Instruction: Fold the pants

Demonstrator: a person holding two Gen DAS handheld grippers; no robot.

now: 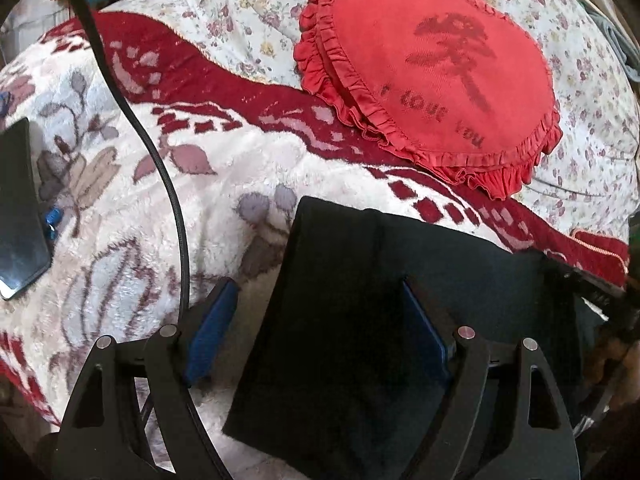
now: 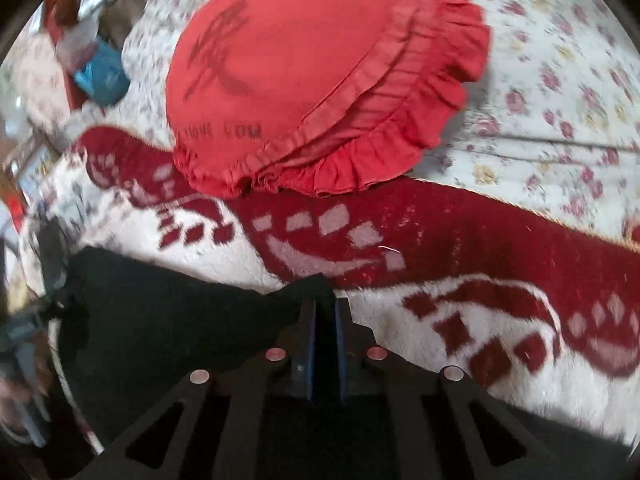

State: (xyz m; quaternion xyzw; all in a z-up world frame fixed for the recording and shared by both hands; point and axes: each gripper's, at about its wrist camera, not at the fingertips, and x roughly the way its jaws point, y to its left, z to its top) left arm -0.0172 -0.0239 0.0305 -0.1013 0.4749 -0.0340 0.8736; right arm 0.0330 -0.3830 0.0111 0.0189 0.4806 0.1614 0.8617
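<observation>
The black pants (image 1: 360, 320) lie folded into a dark rectangle on a white and red fleece blanket (image 1: 132, 184). My left gripper (image 1: 316, 292) is open above the pants' left edge, its blue-padded fingers wide apart; one pad is over the blanket, the other over the cloth. In the right wrist view the pants (image 2: 160, 320) lie at the lower left. My right gripper (image 2: 325, 308) is shut on a corner of the pants, with black cloth between the blue pads.
A round red ruffled cushion (image 1: 436, 76) lies beyond the pants on a flowered sheet (image 1: 224, 12). A dark phone (image 1: 20, 208) lies at the left, and a black cable (image 1: 160, 168) runs across the blanket. The cushion (image 2: 320, 72) fills the top of the right wrist view.
</observation>
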